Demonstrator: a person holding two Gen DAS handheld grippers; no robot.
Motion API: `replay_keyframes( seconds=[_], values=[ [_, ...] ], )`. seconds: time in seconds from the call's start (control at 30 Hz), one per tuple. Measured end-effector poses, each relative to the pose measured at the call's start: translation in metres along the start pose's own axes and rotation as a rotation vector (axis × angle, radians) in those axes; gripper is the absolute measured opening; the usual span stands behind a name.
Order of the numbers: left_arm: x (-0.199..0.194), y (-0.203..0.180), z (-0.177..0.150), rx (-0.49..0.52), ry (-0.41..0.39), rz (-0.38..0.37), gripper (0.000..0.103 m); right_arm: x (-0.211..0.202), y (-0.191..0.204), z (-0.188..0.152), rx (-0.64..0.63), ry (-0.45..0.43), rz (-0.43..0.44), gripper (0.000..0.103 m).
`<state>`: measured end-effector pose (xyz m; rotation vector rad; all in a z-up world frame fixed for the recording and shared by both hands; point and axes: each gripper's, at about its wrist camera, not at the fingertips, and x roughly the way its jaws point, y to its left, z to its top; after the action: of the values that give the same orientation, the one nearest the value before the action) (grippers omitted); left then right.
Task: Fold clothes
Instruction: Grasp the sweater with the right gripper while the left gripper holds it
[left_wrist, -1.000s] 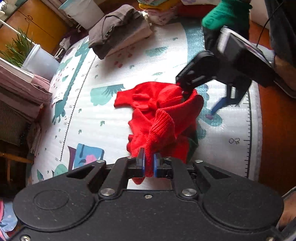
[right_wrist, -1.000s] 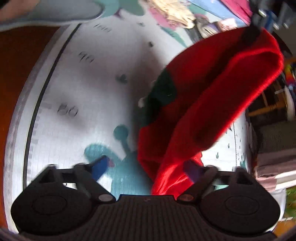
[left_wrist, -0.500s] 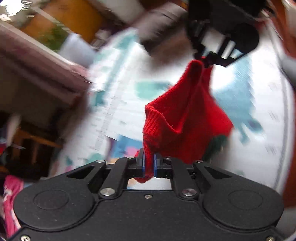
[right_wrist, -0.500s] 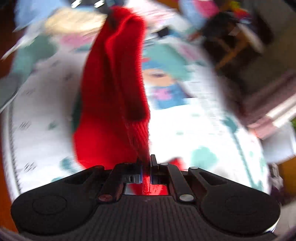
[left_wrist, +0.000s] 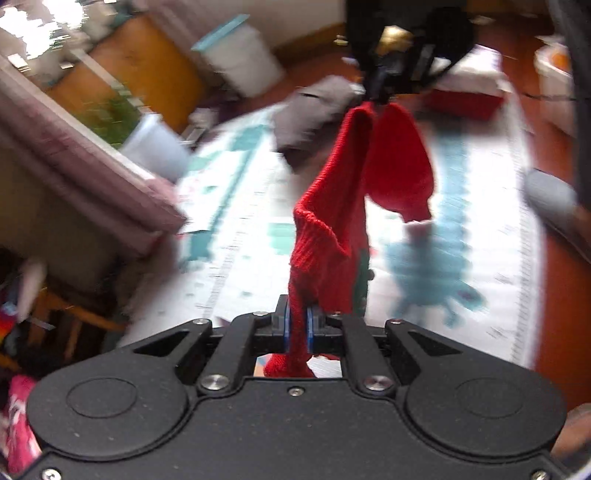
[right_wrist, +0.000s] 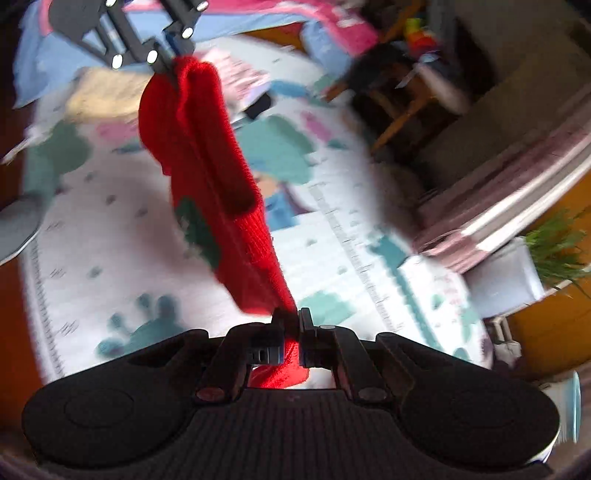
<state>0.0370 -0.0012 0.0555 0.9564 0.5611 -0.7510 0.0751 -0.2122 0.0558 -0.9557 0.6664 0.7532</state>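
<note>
Over the printed play mat (left_wrist: 236, 236), a red sweater (left_wrist: 332, 229) hangs stretched between left gripper (left_wrist: 298, 326) and right gripper (right_wrist: 291, 332), each clamped on an end.

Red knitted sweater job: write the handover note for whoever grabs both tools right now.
Left tool: shut on one end of the red knitted sweater.
Right tool: shut on the other end, so the sweater hangs stretched between the two, lifted above the white printed play mat.
Done: sweater picked up and held in the air by both tools.
Left: lay it flat on the mat, smooth it, fold it. No fold made yet.
</note>
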Motion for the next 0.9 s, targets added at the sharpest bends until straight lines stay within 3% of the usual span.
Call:
replay_keyframes(
  seconds=[0.17, 0.33, 0.4, 0.43, 0.5, 0.6, 0.67, 0.77, 0.9],
  values=[
    [0.004, -0.001, -0.008, 0.018, 0.033, -0.08, 0.007, 0.003, 0.026, -0.003, -0.036, 0.052, 0.142, 0.007],
    [0.04, 0.011, -0.01, 0.02, 0.12, -0.091, 0.007, 0.03, 0.015, 0.012, 0.002, 0.074, 0.096, 0.007],
    [0.057, 0.023, -0.006, 0.008, 0.142, -0.028, 0.007, 0.042, 0.011, 0.018, 0.019, 0.083, 0.074, 0.007],
    [0.062, 0.03, -0.001, -0.001, 0.134, 0.046, 0.007, 0.047, 0.009, 0.021, 0.027, 0.087, 0.064, 0.007],
    [0.071, 0.044, 0.01, -0.018, 0.117, 0.193, 0.007, 0.05, -0.004, 0.028, 0.034, 0.056, -0.072, 0.007],
    [0.072, 0.061, 0.032, 0.044, 0.075, 0.415, 0.007, 0.044, -0.019, 0.038, 0.022, -0.01, -0.295, 0.007],
    [0.07, 0.065, 0.041, 0.082, 0.052, 0.469, 0.007, 0.039, -0.025, 0.043, 0.007, -0.051, -0.416, 0.007],
    [0.083, 0.057, 0.038, 0.139, 0.072, 0.445, 0.007, 0.044, -0.02, 0.031, -0.031, -0.057, -0.445, 0.007],
    [0.133, 0.012, 0.013, 0.261, 0.172, 0.293, 0.007, 0.09, 0.024, -0.003, -0.161, 0.05, -0.308, 0.007]
  ],
)
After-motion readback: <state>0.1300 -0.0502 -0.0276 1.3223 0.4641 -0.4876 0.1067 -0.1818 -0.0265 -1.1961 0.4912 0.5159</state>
